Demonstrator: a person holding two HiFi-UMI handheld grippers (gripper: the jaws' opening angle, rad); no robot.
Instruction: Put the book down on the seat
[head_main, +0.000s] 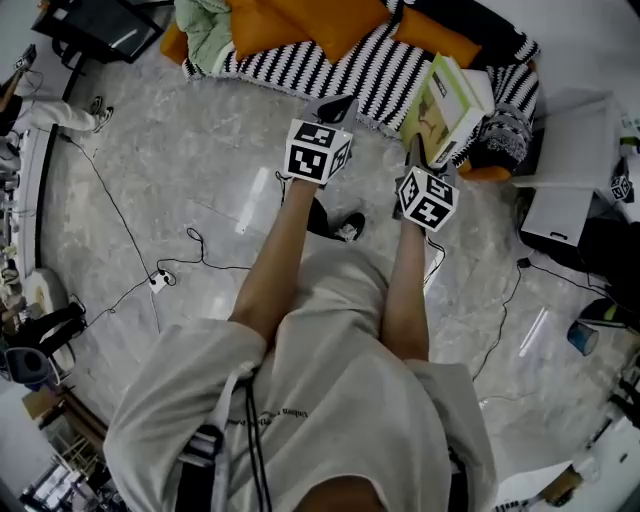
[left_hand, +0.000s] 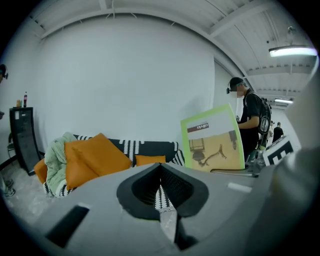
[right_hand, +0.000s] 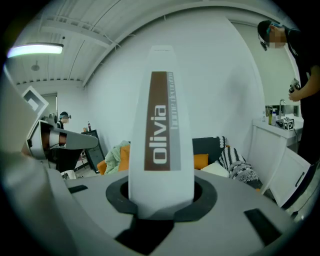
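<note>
The book (head_main: 447, 92) is pinched at its lower end by the right gripper (head_main: 416, 152). In the right gripper view the jaws are seen closed on the white spine, with the brown title band running up from between them. The book is held upright and slightly tilted, its green-edged cover turned toward the left gripper (head_main: 337, 104). It is seen over the right end of the sofa (head_main: 290, 70), just beside a patterned cushion (head_main: 505, 135); whether it touches the seat cannot be told. The left gripper is held near the sofa's front edge, apart from the book, and its jaws are pressed together with nothing between them. The sofa is covered with a black-and-white striped throw, on which orange cushions (head_main: 300, 25) and a pale green blanket (head_main: 205, 30) are piled toward the left end. The grippers are held out over a grey marbled floor (head_main: 150, 170). In the left gripper view a person (left_hand: 252, 125) in dark clothes is seen standing behind the book.
</note>
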